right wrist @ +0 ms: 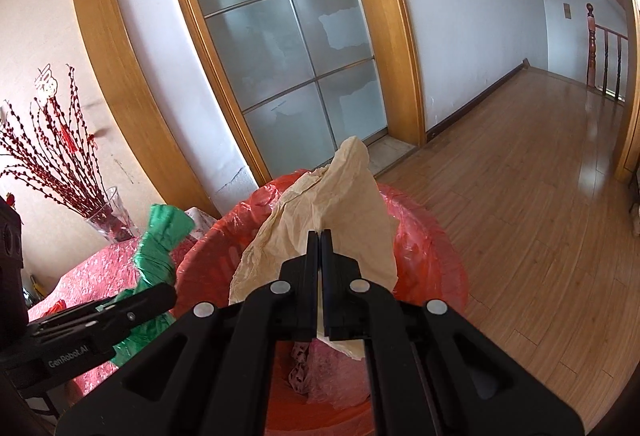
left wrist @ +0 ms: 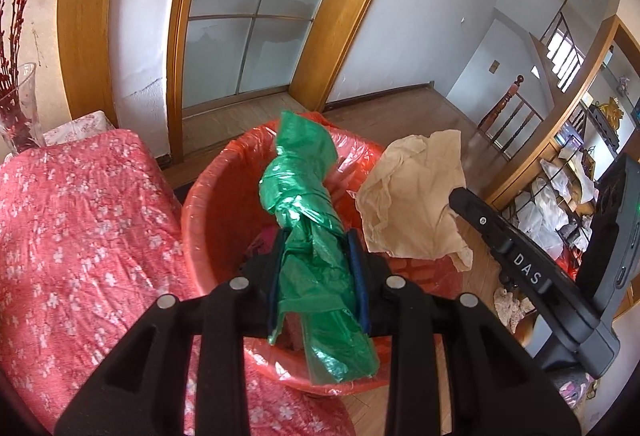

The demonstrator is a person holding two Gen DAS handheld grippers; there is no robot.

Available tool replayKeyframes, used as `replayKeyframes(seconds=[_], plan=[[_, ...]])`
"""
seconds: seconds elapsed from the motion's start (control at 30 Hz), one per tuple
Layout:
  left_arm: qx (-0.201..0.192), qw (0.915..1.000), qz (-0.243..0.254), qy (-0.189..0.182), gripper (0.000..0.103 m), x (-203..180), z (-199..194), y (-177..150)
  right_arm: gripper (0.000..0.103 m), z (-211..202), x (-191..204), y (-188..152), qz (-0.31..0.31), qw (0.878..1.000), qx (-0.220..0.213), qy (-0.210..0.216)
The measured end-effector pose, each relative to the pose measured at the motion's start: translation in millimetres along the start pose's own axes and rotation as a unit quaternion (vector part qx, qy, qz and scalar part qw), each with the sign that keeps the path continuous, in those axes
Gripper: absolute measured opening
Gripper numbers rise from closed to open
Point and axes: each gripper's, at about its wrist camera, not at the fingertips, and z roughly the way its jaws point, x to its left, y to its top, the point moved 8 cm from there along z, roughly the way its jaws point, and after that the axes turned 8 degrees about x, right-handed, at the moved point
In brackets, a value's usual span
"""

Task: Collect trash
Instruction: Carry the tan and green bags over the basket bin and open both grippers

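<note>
A round bin lined with a red plastic bag [left wrist: 208, 204] [right wrist: 432, 256] stands on the wooden floor. My left gripper [left wrist: 316, 240] is shut on a twisted green plastic bag [left wrist: 304, 180], which hangs over the bin's mouth. In the right wrist view that green plastic bag [right wrist: 160, 248] shows at the left. My right gripper [right wrist: 319, 236] is shut on a crumpled beige paper sheet [right wrist: 332, 212], held above the bin's far side. The same beige paper sheet [left wrist: 416, 192] shows at the bin's right rim in the left wrist view, pinched by the right gripper [left wrist: 454, 198]. Some trash lies deep in the bin.
A table under a pink flowered cloth [left wrist: 68, 236] touches the bin's left side, with a glass vase of red twigs [right wrist: 108, 216] on it. A frosted glass door [right wrist: 288, 48] stands behind. Open wooden floor [right wrist: 520, 176] lies to the right; a cluttered rack [left wrist: 560, 196] stands further right.
</note>
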Motion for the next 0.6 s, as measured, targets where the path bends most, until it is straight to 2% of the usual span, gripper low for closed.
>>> replayKeyframes(seconds=[0.3,0.33,0.37,0.4,0.43,0.6], plan=[[0.005,0.9998,-0.006,0.020,0.044,9.2,4.5,-3.6,0.005,8.4,-8.8,-4.1,0.015,1.000,0.020,0.014],[0.003,0.9997,-0.008,0.023,0.045,12.7,2.6,-5.5,0.008,8.3,-9.2,-4.6,0.013,1.000,0.021,0.013],[0.002,0.9996,-0.012,0.027,0.046,17.0,0.3,-6.8,0.019,8.1,-9.5,-5.2,0.012,1.000,0.021,0.011],[0.001,0.9994,-0.015,0.030,0.046,21.1,-1.7,-8.6,0.034,7.4,-10.2,-5.2,0.011,1.000,0.020,0.010],[-0.001,0.9993,-0.017,0.033,0.046,24.6,-3.9,-9.3,0.040,6.4,-9.7,-5.3,0.010,1.000,0.016,0.009],[-0.014,0.9985,-0.027,0.047,0.047,36.3,-19.4,-14.2,0.042,3.4,-4.4,-5.0,-0.008,1.000,0.007,-0.001]])
